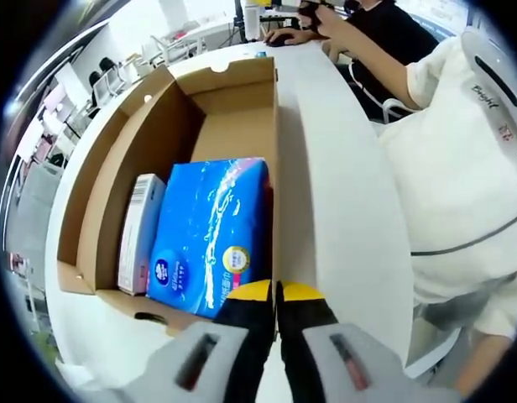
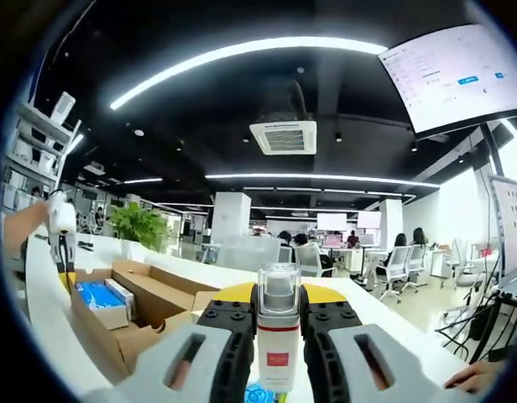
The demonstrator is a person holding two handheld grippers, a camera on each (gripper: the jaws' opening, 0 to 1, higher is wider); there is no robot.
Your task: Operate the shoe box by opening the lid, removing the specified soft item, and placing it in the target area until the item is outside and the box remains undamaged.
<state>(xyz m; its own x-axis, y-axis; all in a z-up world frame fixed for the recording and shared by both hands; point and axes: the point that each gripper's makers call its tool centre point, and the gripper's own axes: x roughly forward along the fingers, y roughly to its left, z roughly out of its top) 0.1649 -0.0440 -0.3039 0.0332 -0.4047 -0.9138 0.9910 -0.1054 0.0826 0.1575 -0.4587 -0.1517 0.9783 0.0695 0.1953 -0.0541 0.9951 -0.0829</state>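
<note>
Left gripper point(image 1: 276, 306): I see my jaws pressed together with nothing between them, the yellow tips just at the near edge of the box, at 6 o'clock of the blue pack.
Shoe box point(image 1: 99, 193): open cardboard box on the white table point(image 1: 342, 210), flaps up, running from 7 o'clock toward 12 in the left gripper view.
Soft item: blue tissue pack point(image 1: 210, 231) lies flat inside the box, against its right wall.
Beside it: a white carton point(image 1: 141, 233) with a barcode, touching the pack's left side at 9 o'clock.
Right gripper point(image 2: 279, 323): I have the jaws clamped on a white bottle point(image 2: 278, 336) with a clear cap and red label, held upright.
Right gripper view, 8 o'clock: the same box point(image 2: 149, 290) with the blue pack inside.
Person: a white sleeve point(image 1: 460, 168) at 3 o'clock of the left gripper view.
</note>
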